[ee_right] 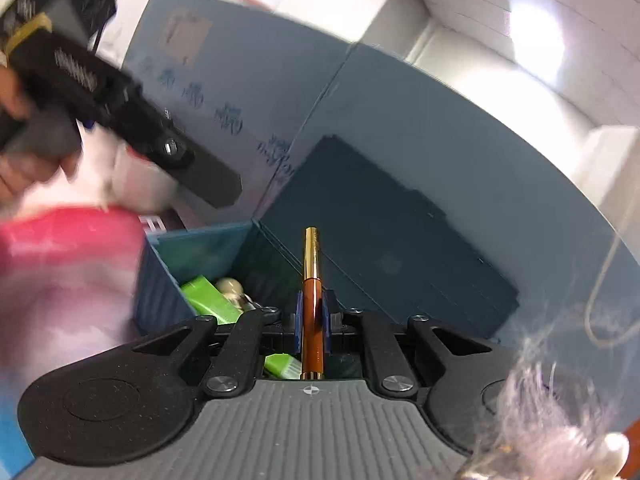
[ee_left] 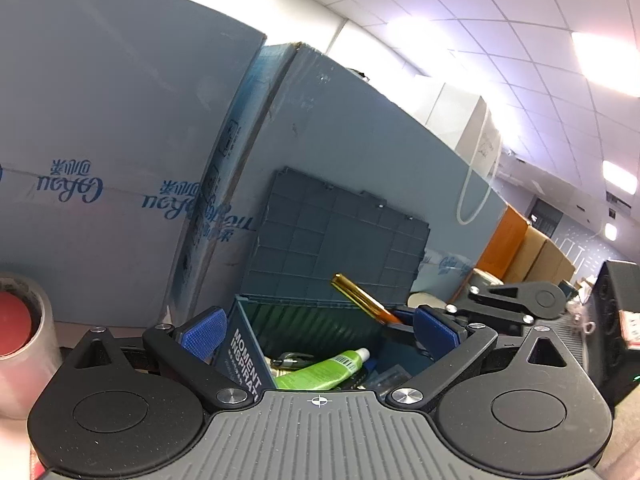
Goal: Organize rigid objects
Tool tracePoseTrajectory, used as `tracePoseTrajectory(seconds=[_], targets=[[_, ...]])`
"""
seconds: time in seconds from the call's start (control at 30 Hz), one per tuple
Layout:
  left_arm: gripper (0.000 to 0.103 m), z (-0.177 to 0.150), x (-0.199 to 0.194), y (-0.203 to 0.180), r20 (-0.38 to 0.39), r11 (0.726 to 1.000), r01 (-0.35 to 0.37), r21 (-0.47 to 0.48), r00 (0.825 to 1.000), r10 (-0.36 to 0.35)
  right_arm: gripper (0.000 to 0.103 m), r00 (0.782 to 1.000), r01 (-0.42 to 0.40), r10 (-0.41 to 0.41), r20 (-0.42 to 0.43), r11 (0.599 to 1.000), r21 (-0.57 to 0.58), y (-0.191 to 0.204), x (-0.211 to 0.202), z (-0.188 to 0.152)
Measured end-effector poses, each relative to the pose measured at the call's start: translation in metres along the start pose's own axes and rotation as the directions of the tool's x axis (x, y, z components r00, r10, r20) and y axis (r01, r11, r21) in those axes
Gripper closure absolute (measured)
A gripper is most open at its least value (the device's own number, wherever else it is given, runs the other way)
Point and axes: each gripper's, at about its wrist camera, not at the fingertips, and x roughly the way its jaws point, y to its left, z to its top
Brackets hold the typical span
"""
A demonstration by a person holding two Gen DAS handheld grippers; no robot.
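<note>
An open teal storage box (ee_left: pixel 320 320) (ee_right: pixel 192 252) stands in front of its dark grid lid (ee_left: pixel 340 240), which leans upright behind it. Inside lie a green tube (ee_left: pixel 320 372) (ee_right: pixel 208 300) and other small items. My left gripper (ee_left: pixel 320 334) is open, its blue pads (ee_left: pixel 204 336) wide apart, and I see the box between them. My right gripper (ee_right: pixel 312 308) is shut on a gold and orange pen (ee_right: pixel 311 304) that points forward above the box's right side. In the left wrist view the pen (ee_left: pixel 360 298) slants over the box in the right gripper (ee_left: pixel 400 316).
Large blue cardboard boxes (ee_left: pixel 120 140) wall off the back. A tape roll with a red core (ee_left: pixel 20 340) stands at the left, a black speaker (ee_left: pixel 616 320) at the right. A hand holds the left gripper (ee_right: pixel 120 100). Something white and fluffy (ee_right: pixel 552 412) sits at the lower right.
</note>
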Motion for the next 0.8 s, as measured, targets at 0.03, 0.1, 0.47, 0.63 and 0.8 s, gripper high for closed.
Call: tracePoseTrajectory(seconds=[0.03,0.1,0.47,0.63,0.8], targets=[[0.002,0.000,0.001,0.000,-0.003,1.000,-0.005,0.001,1.000,0.005,0.094,1.000,-0.001,0.001,-0.003,1.000,-0.014,0.001,0.003,0.001],[0.002,-0.001,0.002,0.000,-0.007,1.000,-0.010,0.003,1.000,0.010,0.094,1.000,0.006,-0.007,-0.024,0.999,-0.047,0.003,0.009,0.000],[0.002,-0.001,0.003,-0.001,-0.008,1.000,-0.006,0.005,1.000,0.006,0.074,0.999,0.034,-0.034,-0.037,0.999,0.002,0.004,0.007,-0.001],[0.002,0.000,-0.003,-0.007,0.037,1.000,-0.014,0.000,0.999,0.014,0.055,0.991,0.109,-0.118,0.069,0.986,0.123,0.000,-0.026,0.001],[0.002,0.001,-0.026,-0.030,0.196,1.000,-0.030,0.004,0.980,0.028,0.017,0.930,0.201,-0.283,0.236,0.926,0.320,0.009,-0.078,0.000]])
